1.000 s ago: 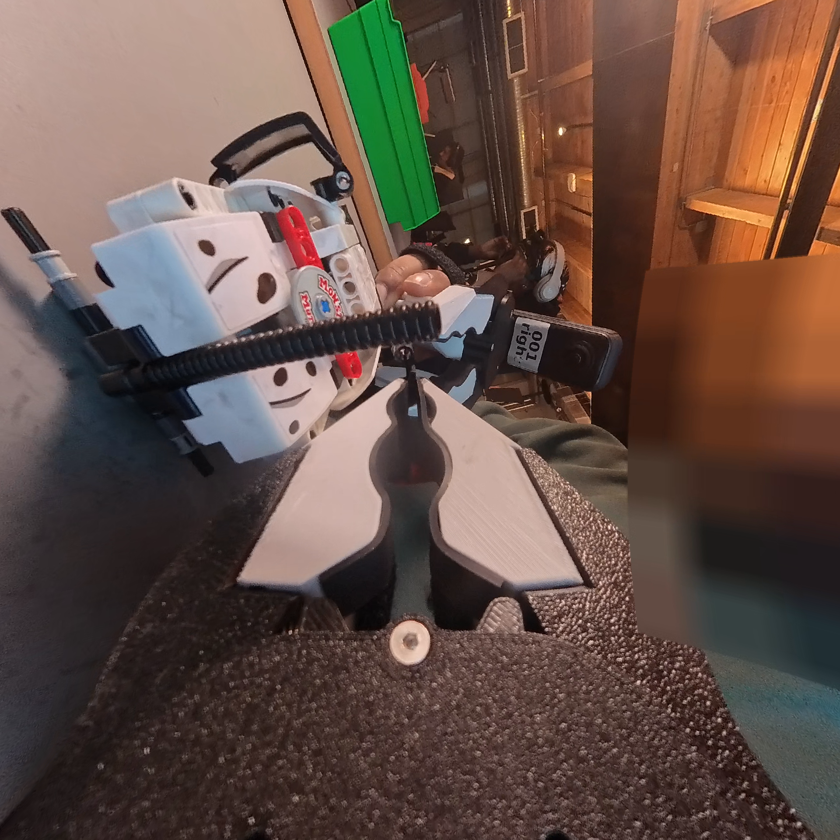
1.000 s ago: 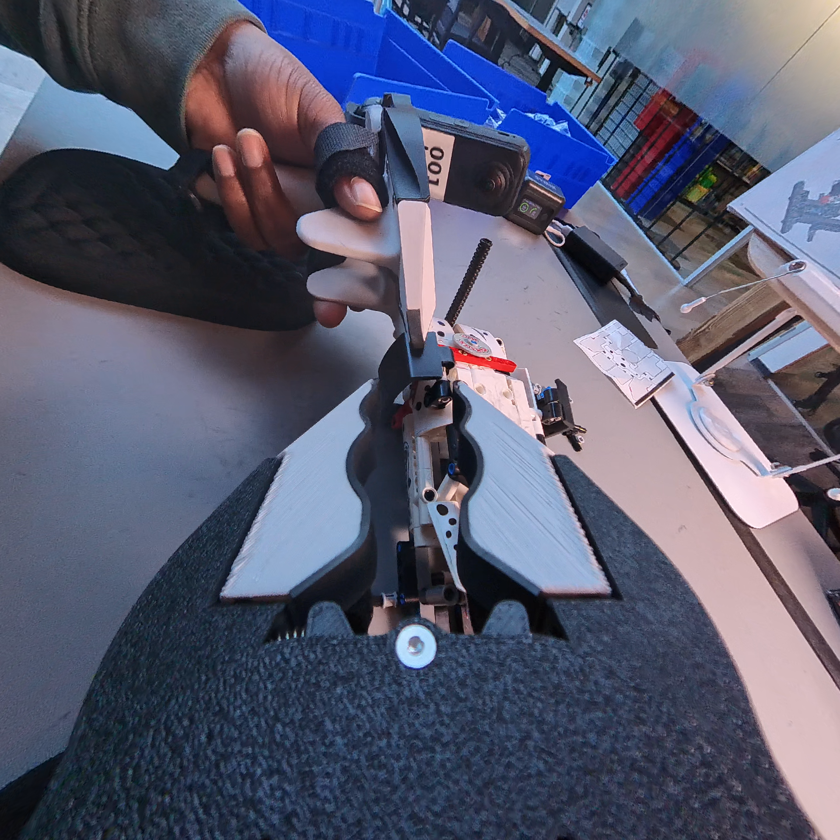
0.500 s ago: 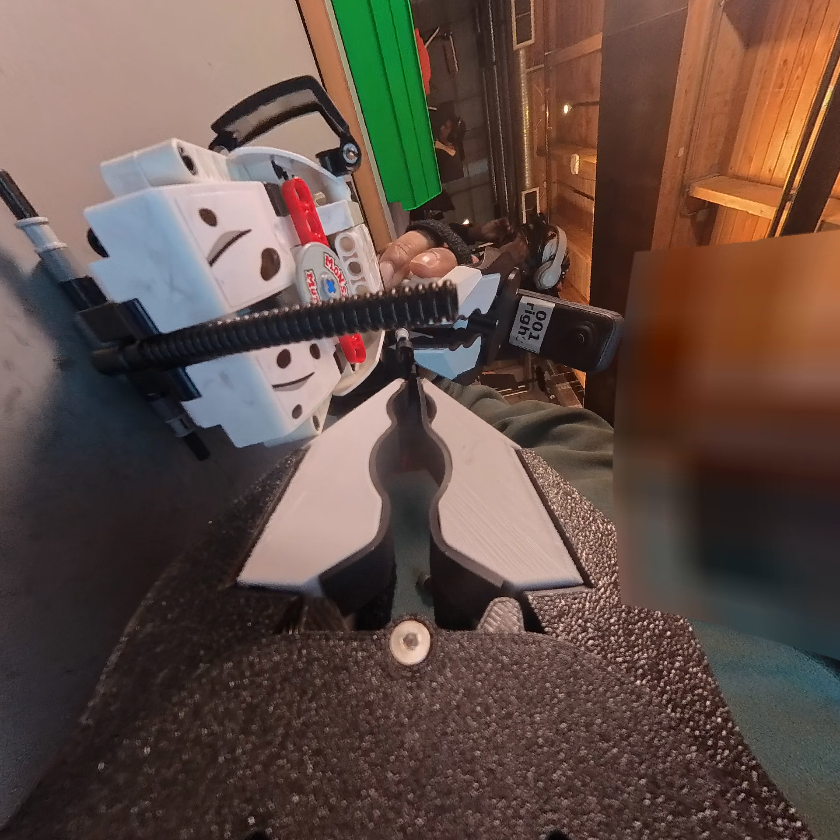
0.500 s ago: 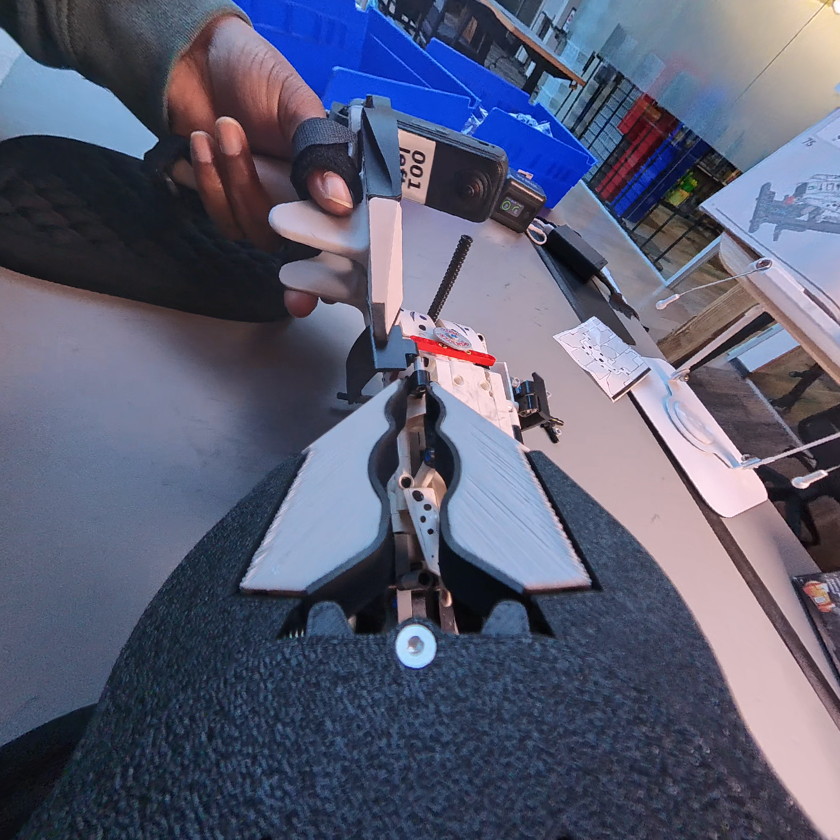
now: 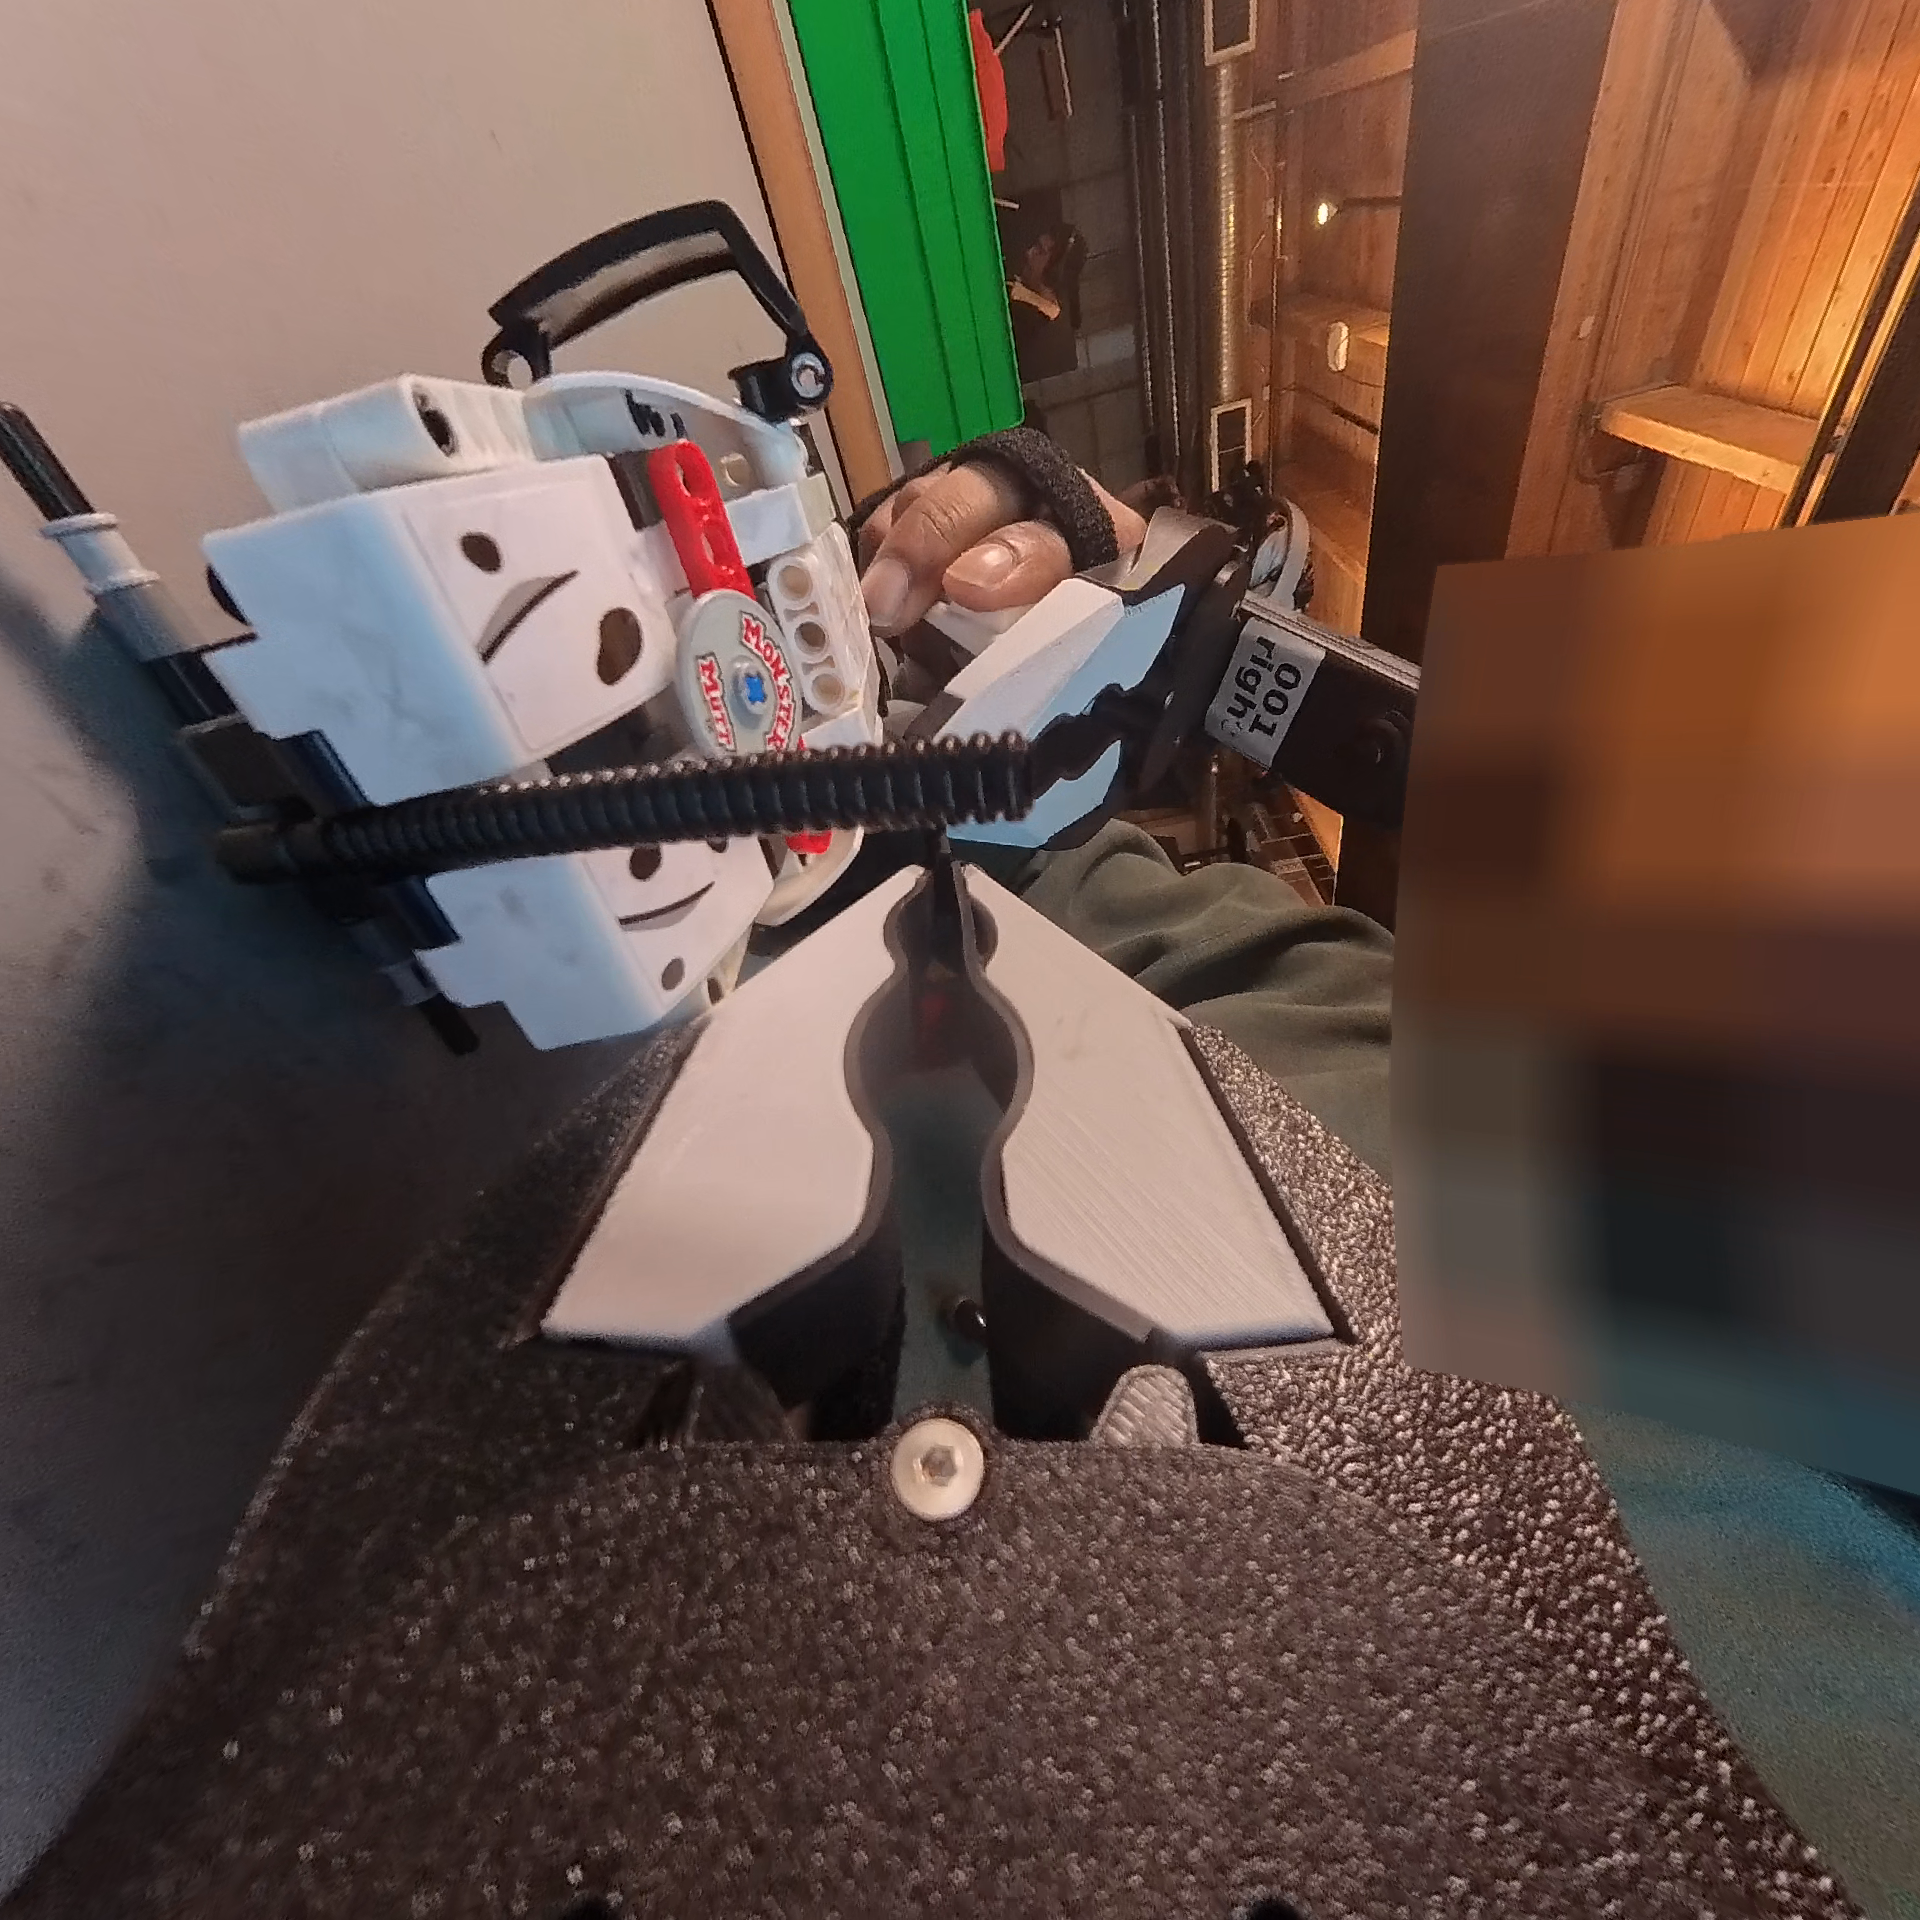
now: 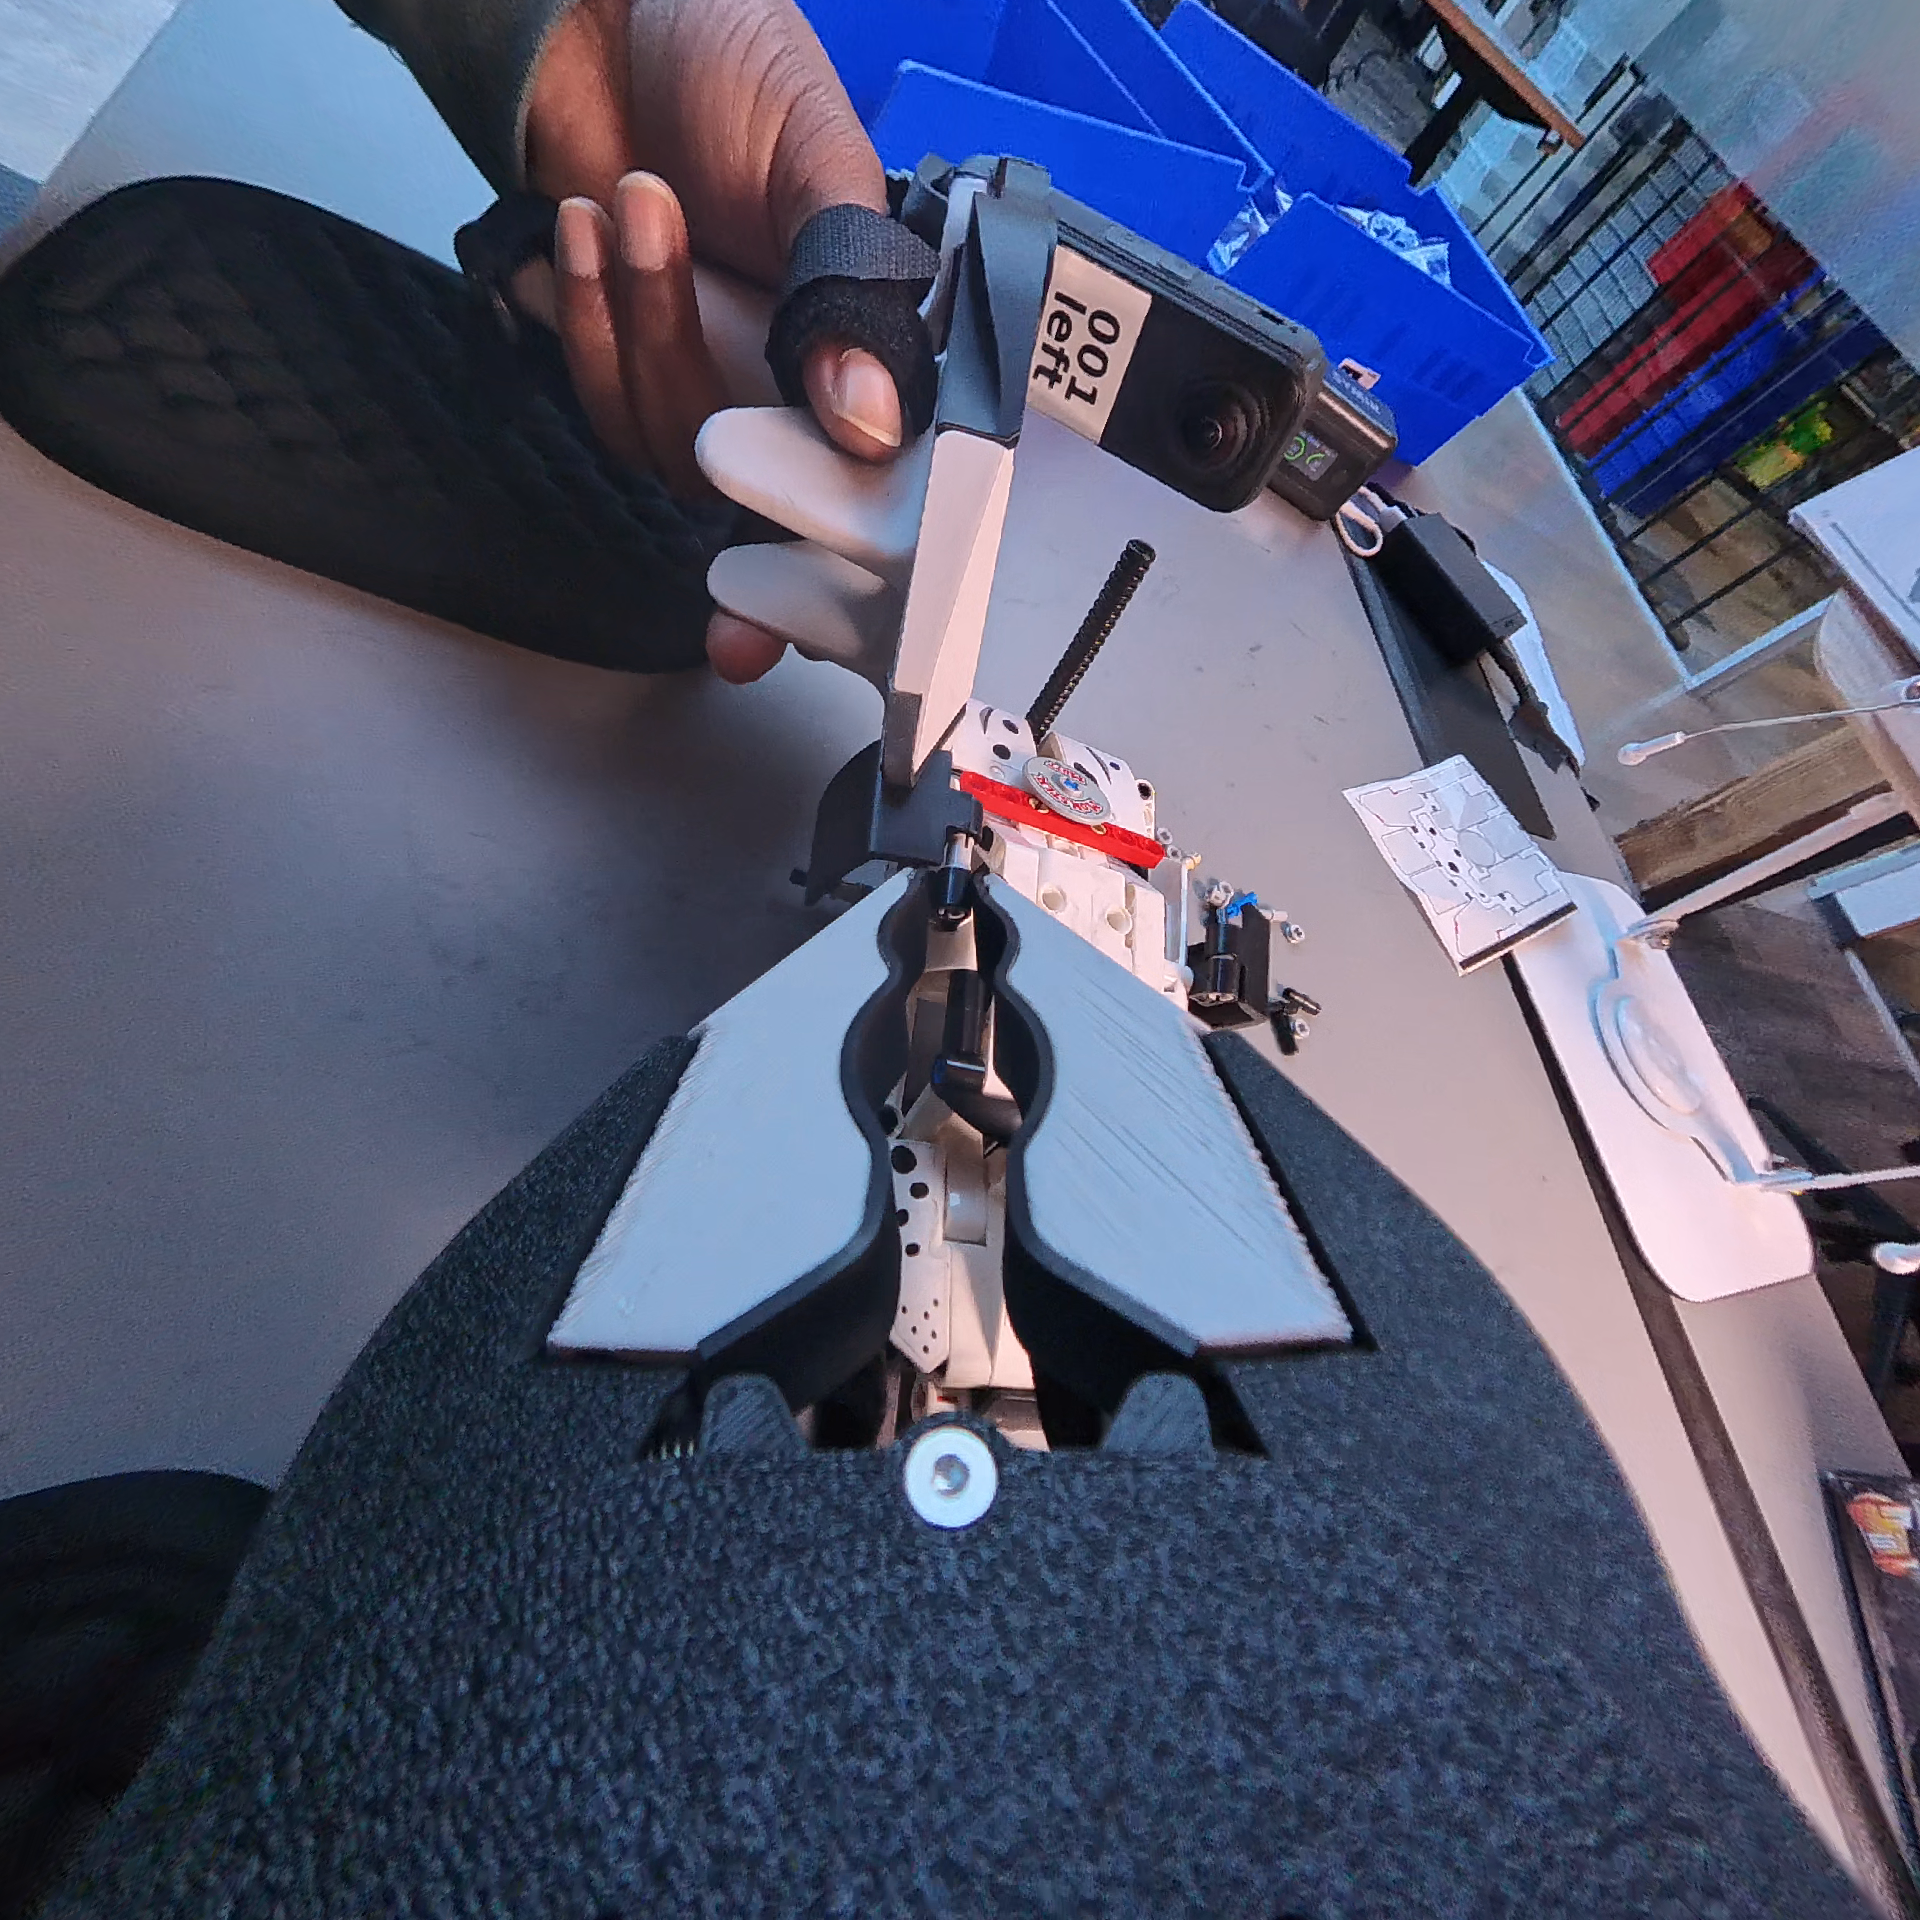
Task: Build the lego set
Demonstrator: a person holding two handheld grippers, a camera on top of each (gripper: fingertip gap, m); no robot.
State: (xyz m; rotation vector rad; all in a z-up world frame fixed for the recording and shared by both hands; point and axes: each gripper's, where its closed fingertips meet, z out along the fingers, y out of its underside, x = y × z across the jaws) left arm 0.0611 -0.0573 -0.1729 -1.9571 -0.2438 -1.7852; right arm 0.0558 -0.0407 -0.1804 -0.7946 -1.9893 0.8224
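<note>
My right gripper (image 6: 951,894) pinches a black pin at the near end of the white lego model (image 6: 1081,883), which stands on the grey table (image 6: 312,935). My left gripper (image 5: 945,883) grips a thin black part (narrowly closed) beside the ribbed black hose (image 5: 675,800).
</note>
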